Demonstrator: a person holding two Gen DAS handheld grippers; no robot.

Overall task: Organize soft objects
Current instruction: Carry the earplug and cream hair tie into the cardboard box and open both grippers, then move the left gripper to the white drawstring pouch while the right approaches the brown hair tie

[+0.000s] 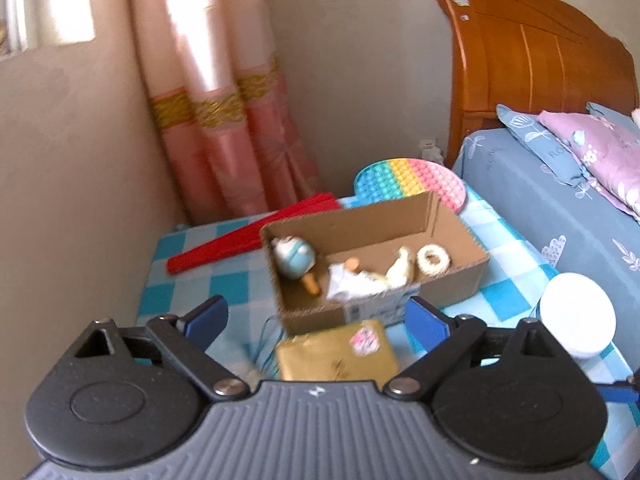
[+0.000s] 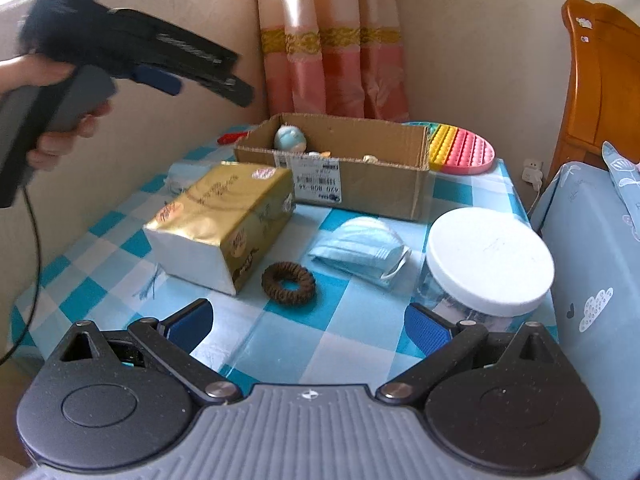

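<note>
A cardboard box (image 1: 452, 232) (image 2: 384, 188) stands on the checked table; it holds a pale blue plush toy (image 1: 294, 258) (image 2: 290, 138), a white fluffy ring (image 1: 433, 259) and other small soft pieces. My left gripper (image 1: 316, 316) hangs open and empty over the table before the box; in the right wrist view the left gripper (image 2: 208, 84) is held in a hand, high at the left. On the cloth before my open, empty right gripper (image 2: 308, 322) lie a brown scrunchie (image 2: 289, 283) and a folded blue face mask (image 2: 360, 254).
A gold tissue pack (image 1: 338, 354) (image 2: 224, 220) lies in front of the box. A white-lidded jar (image 1: 578, 314) (image 2: 488, 260) stands at the right edge. A rainbow pop mat (image 1: 412, 184) (image 2: 460, 150) and red fan (image 1: 248, 236) lie behind. A bed (image 1: 560, 208) borders the right.
</note>
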